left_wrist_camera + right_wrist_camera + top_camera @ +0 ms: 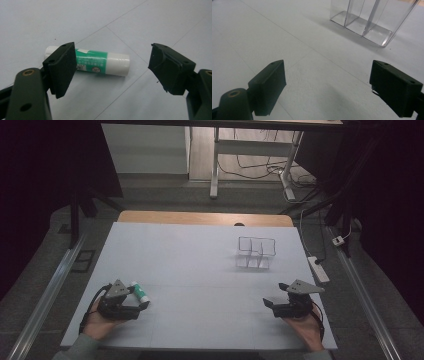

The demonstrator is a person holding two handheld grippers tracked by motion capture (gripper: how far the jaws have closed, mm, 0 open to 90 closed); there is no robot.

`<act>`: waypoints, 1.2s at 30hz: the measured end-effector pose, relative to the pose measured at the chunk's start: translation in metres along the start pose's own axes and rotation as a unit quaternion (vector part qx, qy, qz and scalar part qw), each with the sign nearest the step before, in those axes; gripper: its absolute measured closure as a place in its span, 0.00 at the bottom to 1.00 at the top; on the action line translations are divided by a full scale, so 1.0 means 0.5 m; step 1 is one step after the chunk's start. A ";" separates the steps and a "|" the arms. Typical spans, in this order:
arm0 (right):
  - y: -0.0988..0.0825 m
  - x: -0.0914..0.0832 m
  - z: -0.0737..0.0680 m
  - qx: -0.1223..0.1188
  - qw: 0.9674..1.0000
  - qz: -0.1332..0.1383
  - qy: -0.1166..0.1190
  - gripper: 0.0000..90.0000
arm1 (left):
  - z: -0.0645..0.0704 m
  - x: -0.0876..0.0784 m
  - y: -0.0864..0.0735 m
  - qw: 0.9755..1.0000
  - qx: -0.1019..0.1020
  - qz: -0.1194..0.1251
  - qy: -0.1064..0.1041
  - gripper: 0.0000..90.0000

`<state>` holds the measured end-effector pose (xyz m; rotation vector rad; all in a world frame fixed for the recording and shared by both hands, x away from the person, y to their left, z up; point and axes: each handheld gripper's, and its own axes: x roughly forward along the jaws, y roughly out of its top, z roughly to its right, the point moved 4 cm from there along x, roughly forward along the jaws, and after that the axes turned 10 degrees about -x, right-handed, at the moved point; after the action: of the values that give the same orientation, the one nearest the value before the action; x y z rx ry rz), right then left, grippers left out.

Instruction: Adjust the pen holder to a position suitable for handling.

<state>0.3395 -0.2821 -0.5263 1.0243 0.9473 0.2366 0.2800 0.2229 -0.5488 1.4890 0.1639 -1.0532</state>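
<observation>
A white glue stick (100, 63) with a green label lies flat on the pale table (200, 270), near its front left in the high view (140, 291). My left gripper (139, 308) rests beside it, and in the left gripper view (111, 66) the jaws stand wide apart, the stick lying just beyond them, untouched. At the front right my right gripper (272, 306) sits on the table, held by a hand. Its jaws (328, 85) are open over bare table. A clear plastic organiser (256, 253) with several compartments stands at the back right (372, 20).
The table's far wooden edge (205, 218) runs along the back. A white power strip (318, 268) and cables lie on the floor to the right. Metal rails (47, 292) flank the table on both sides.
</observation>
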 end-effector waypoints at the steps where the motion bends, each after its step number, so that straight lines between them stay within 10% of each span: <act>1: -0.001 0.001 0.000 0.000 1.000 -0.001 0.000 0.15 | 0.000 0.000 0.000 1.000 0.000 0.000 0.000 0.25; 36: 0.026 0.012 0.005 -0.005 1.000 -0.017 -0.010 0.19 | 0.000 -0.004 0.003 1.000 0.001 0.010 0.001 0.25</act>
<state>0.3478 -0.2733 -0.5187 0.9983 0.9437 0.2033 0.2800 0.2234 -0.5463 1.4905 0.1485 -1.0362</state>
